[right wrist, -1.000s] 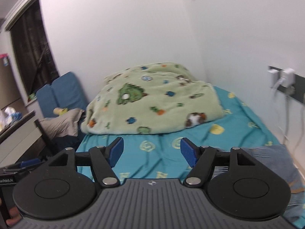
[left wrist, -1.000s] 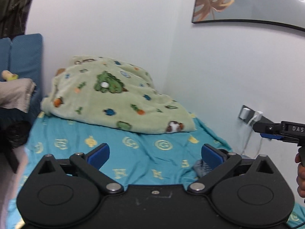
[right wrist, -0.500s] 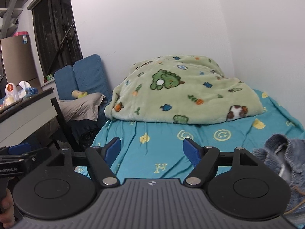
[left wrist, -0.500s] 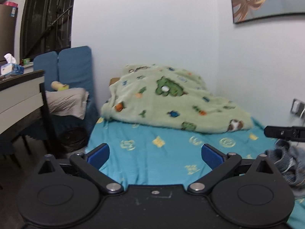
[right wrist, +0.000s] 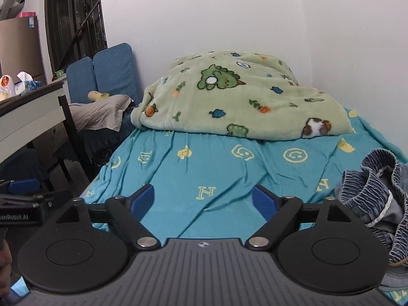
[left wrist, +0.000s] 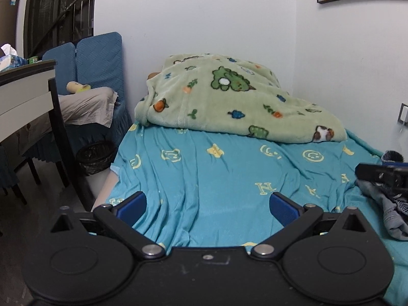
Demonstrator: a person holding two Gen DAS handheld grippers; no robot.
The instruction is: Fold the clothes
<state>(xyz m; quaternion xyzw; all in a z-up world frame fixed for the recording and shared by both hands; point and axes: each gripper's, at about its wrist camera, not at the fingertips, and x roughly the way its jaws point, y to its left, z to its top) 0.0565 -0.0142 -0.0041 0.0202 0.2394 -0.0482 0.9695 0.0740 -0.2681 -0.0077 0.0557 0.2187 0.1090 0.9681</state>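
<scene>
Both tongs, left [left wrist: 207, 205] and right [right wrist: 203, 196], gaped empty, the right jaws widening; the crumpled blue denim garment [right wrist: 377, 193] lay unfolded on the turquoise bedsheet [right wrist: 204, 168], right side; folding unstarted.

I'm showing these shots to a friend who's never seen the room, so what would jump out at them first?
Most striking is the pale green fleece blanket with cartoon animals, heaped at the far end of the bed against the wall. Under it spreads the bright turquoise sheet with yellow smiley faces and letters. At the bed's right edge lies a crumpled blue denim garment, just right of the right claw, whose jaws are opening with nothing between them.
</scene>
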